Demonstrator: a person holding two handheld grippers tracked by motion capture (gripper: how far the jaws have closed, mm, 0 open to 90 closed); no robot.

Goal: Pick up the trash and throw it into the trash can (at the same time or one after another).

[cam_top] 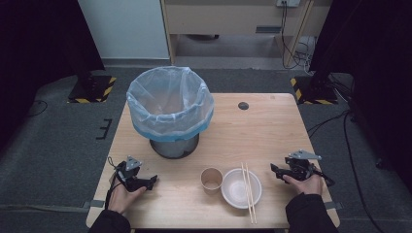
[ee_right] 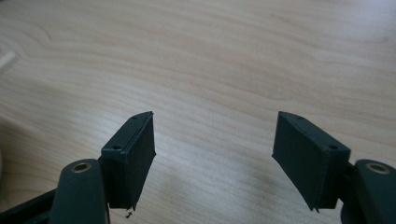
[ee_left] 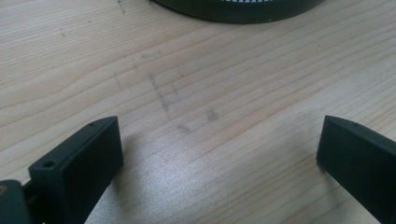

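A grey bin (cam_top: 171,114) lined with a pale blue bag stands at the middle left of the wooden table (cam_top: 262,131). Near the front edge sit a brown paper cup (cam_top: 212,180) and a white bowl (cam_top: 239,188) with a pair of chopsticks (cam_top: 248,191) laid across it. My left gripper (cam_top: 151,181) rests low on the table at the front left, open, nothing between its jaws (ee_left: 219,154). At the front right my right gripper (cam_top: 273,170) is open too, just right of the bowl, over bare wood (ee_right: 214,149).
The bin's dark base (ee_left: 238,9) lies just ahead of the left gripper. A round cable hole (cam_top: 243,106) marks the table's far right. Cables and dark stands (cam_top: 320,82) sit on the grey floor around the table.
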